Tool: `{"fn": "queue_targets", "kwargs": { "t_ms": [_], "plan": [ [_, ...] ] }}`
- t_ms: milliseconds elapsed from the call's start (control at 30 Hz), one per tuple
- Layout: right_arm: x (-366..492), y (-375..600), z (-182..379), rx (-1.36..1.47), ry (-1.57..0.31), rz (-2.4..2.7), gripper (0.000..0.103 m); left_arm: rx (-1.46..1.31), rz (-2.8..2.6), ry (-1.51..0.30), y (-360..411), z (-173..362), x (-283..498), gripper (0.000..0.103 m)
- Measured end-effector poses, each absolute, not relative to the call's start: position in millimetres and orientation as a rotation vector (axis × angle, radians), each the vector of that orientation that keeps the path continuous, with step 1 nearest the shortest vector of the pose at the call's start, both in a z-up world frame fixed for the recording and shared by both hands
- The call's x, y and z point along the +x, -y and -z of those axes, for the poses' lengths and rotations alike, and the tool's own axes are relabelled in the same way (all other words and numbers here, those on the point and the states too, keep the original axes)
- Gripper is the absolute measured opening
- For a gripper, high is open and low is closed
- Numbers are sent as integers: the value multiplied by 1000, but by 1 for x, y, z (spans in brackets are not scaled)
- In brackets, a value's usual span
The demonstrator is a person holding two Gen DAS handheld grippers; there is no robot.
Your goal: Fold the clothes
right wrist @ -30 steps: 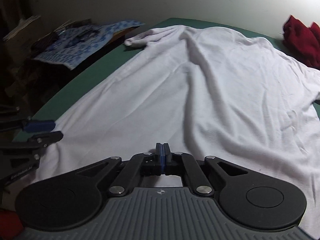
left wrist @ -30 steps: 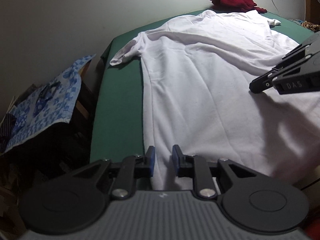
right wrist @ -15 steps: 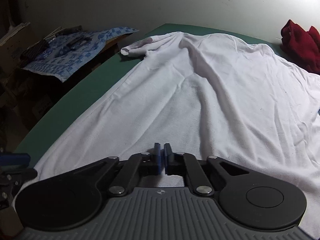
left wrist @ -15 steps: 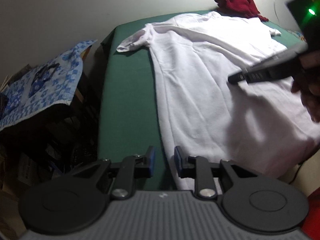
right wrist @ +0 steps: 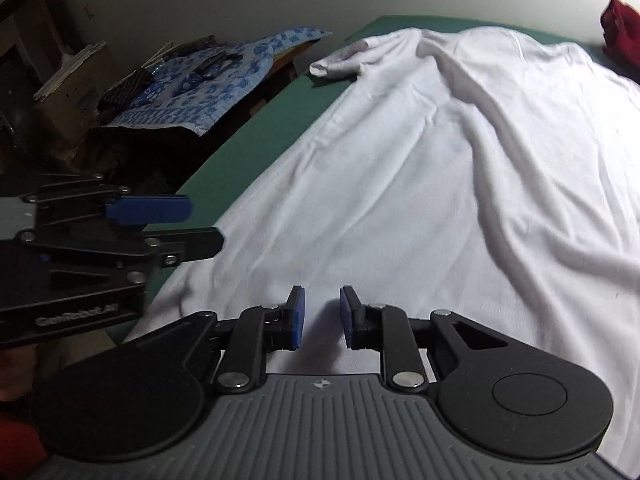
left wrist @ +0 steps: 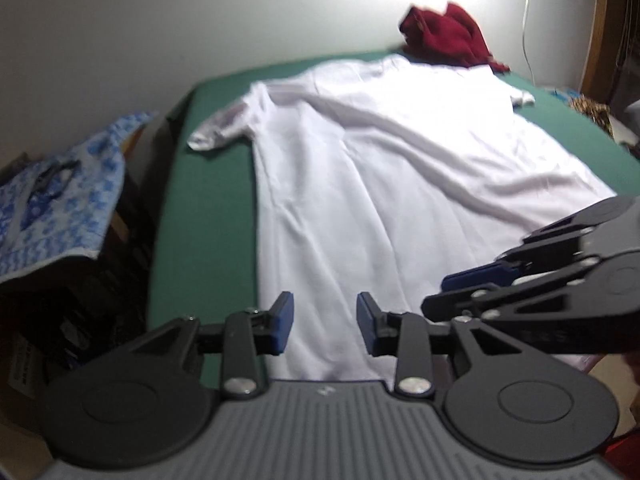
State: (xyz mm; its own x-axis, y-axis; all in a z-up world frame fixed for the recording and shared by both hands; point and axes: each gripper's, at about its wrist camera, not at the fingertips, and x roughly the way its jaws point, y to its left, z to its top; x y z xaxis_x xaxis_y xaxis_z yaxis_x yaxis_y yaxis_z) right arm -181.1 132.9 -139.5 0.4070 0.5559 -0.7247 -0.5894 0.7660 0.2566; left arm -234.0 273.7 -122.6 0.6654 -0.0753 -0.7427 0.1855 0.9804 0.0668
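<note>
A white T-shirt (left wrist: pixel 400 184) lies spread flat on the green table (left wrist: pixel 204 216), hem toward me, sleeves at the far end; it also shows in the right wrist view (right wrist: pixel 460 184). My left gripper (left wrist: pixel 325 322) is open and empty, just above the hem near the shirt's left edge. My right gripper (right wrist: pixel 322 316) is open and empty over the hem. Each gripper shows in the other's view: the right one (left wrist: pixel 472 292) at the right, the left one (right wrist: pixel 200 224) at the left.
A crumpled dark red garment (left wrist: pixel 444 36) lies at the table's far end by the wall. A blue patterned cloth (left wrist: pixel 60 196) covers boxes and clutter left of the table (right wrist: pixel 208 76). The table's left edge drops off to that clutter.
Both grippers have opened wider; the right one was shut a second ago. Both have pulled back toward the hem at the near table edge and now sit side by side.
</note>
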Motion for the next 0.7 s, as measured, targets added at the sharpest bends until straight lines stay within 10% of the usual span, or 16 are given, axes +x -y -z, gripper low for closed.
{"fn": "queue_targets", "kwargs": {
  "t_ms": [367,500,700],
  "plan": [
    [-146,-15,119,219,-871,-383,38,237,92,-836,-273,112,-218,45],
    [-79,54,112,318,-873,-227,40,260,41,-724,-265,71,-177,70],
    [29,170,122,601,-895,33,43,287,4,-601,-220,12,-93,69]
  ]
}}
